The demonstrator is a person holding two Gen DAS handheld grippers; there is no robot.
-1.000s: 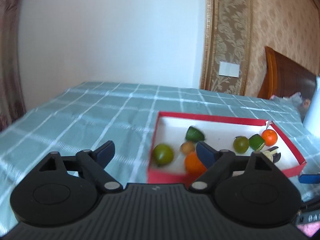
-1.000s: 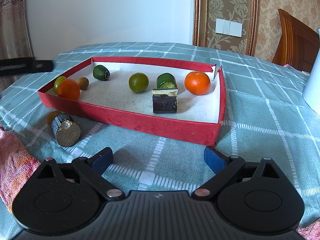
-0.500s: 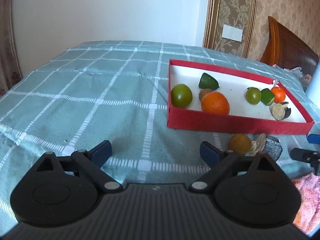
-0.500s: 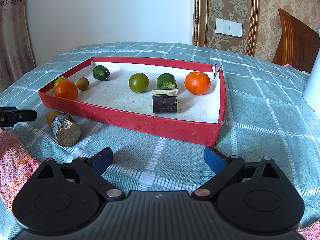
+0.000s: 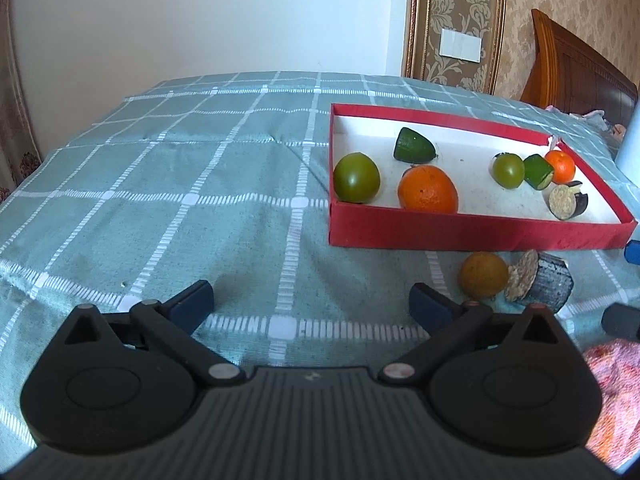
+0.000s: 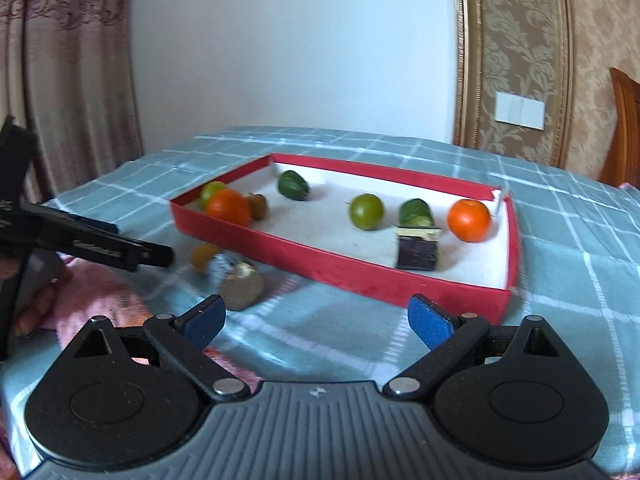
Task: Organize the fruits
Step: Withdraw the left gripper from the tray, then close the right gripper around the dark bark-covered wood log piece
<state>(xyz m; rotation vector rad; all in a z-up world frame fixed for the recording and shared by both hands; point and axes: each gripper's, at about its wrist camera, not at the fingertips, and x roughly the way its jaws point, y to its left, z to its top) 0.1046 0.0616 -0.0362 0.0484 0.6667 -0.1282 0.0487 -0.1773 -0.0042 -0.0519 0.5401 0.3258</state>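
**Fruit box on a checked cloth**

Where the curtain (image 6: 80, 60) ends, a white wall (image 5: 240, 20) backs the teal-checked bench (image 5: 160, 200). Both the left hand-held gripper (image 5: 312, 304) and right hand-held gripper (image 6: 316, 320) gape, empty. Rightward, the red box (image 5: 480, 228) holds fruits, before damask wallpaper (image 5: 560, 0).

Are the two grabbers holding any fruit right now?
No. The left gripper has just been opening and nothing sits between its pads. The right gripper is open and empty too. The fruit lies in the red box or beside it.
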